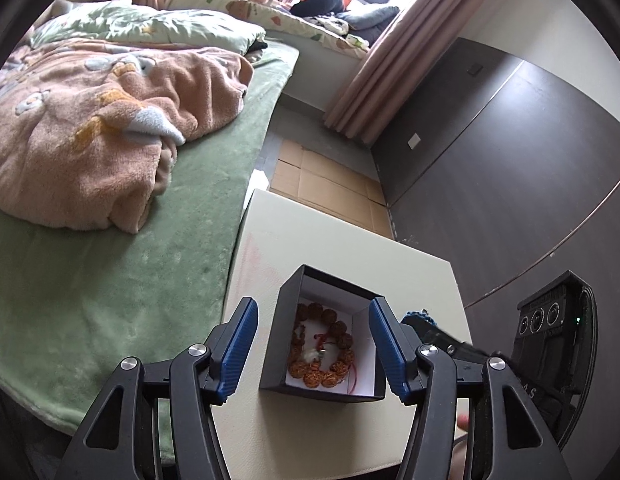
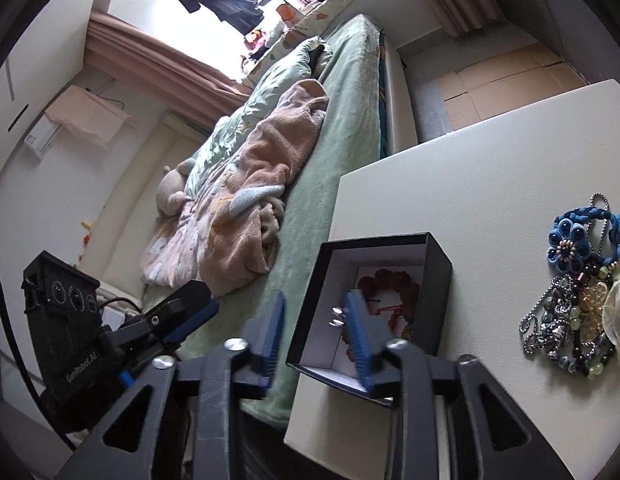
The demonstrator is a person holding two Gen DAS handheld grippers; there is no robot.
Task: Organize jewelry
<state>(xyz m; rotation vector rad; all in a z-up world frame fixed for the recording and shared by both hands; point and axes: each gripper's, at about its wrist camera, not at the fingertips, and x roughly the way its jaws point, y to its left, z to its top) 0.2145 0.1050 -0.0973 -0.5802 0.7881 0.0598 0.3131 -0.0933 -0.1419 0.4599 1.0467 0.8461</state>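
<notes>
Through your left wrist camera, your left gripper [image 1: 313,344] stands spread, one blue pad on each side of the black box [image 1: 288,320], neither pad pressing its walls. The box sits open on the white table [image 1: 341,236], close to the edge nearest you. Inside, on the white lining, lies a bracelet [image 1: 323,350] of brown beads with a red cord. At the right edge of this view you see part of your right gripper [image 1: 549,340], just beside the box. The bed [image 1: 122,280] with its green cover runs along the left, touching the table, with a pink blanket [image 1: 90,128] heaped on it.

Through your right wrist camera, your right gripper [image 2: 315,338] is also spread and grips nothing. Its right finger [image 2: 359,340] hangs in front of the box [image 2: 439,276], its left one over the bed [image 2: 341,160]. The bracelet [image 2: 393,280] shows partly behind that finger. Well to the right on the table [image 2: 449,168] lies a heap of jewelry [image 2: 569,320], topped by a blue flower piece [image 2: 577,240]. Your left gripper [image 2: 182,312] shows at lower left.
</notes>
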